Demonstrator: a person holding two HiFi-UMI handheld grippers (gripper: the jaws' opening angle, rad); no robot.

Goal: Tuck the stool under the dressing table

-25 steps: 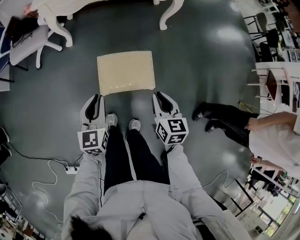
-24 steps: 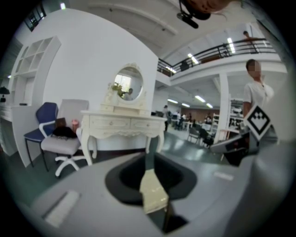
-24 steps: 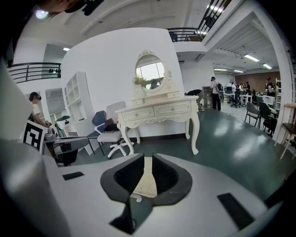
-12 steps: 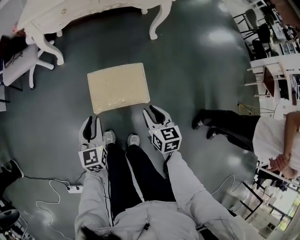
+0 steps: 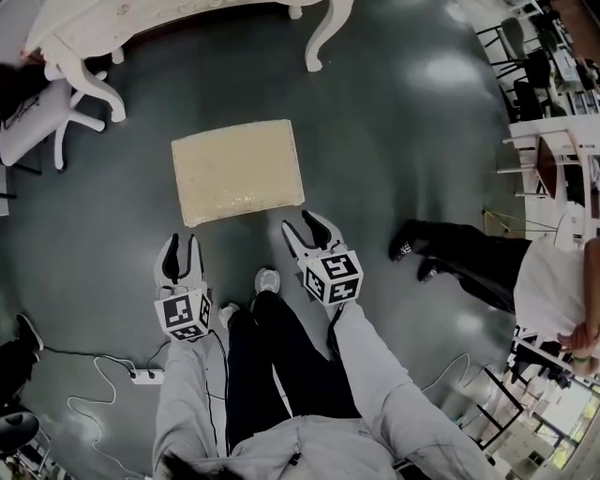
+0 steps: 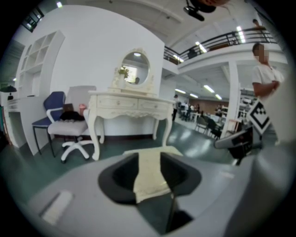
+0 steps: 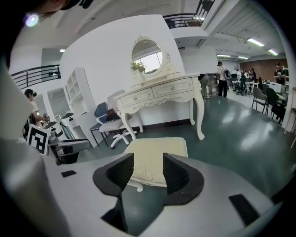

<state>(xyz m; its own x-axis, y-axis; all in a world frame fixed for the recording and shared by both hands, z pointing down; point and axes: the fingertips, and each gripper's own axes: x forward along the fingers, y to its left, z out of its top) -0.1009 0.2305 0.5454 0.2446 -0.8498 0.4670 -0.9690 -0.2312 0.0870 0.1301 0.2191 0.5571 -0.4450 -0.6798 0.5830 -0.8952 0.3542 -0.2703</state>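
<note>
head view: stool (image 5: 236, 171) is sitting short of table (image 5: 323, 37), left hand-held gripper (image 5: 180, 246) and right hand-held gripper (image 5: 302, 230) hovering just behind its near edge | left gripper view: jaws have just been opening, partway apart, nothing between | right gripper view: likewise, wider | judging: should be gripping both near corners evenly, pushing straight between the legs

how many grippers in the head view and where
2. The left gripper is just short of the stool's near-left corner, the right gripper just short of its near-right corner. Their jaws have just been opening, nothing between them. None looks hidden.

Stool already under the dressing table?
No, in the head view the stool stands on open floor, short of the dressing table and its legs.
</note>
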